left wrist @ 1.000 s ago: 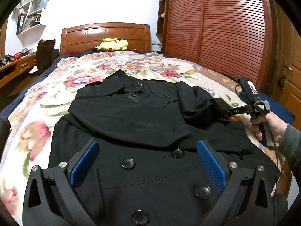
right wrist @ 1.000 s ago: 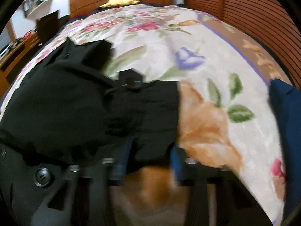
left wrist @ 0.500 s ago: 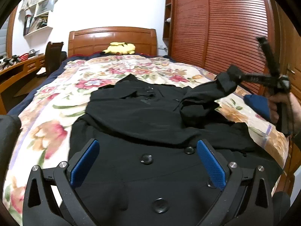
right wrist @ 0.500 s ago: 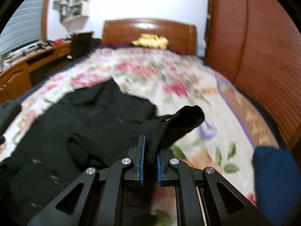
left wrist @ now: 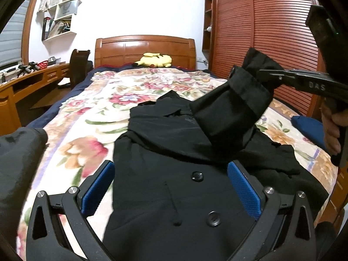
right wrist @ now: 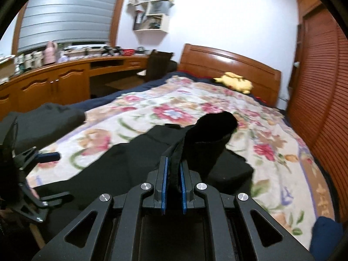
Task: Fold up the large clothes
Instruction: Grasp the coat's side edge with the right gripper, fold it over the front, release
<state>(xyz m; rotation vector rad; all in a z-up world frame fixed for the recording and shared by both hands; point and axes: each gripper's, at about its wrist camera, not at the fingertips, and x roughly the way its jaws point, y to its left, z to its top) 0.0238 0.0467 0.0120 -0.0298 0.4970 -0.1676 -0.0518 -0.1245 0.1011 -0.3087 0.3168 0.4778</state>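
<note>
White letters "DAS" on the right hand-held gripper (left wrist: 264, 72), no other legible text

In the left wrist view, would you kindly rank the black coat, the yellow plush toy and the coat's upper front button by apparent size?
1. Black coat, by far the largest.
2. Yellow plush toy; it lies far from the camera, so it looks smaller than it is.
3. Upper front button, smallest.

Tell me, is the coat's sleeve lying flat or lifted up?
Lifted up. The right claw pinches the sleeve by its cuff, holding it in the air above the coat.
</note>
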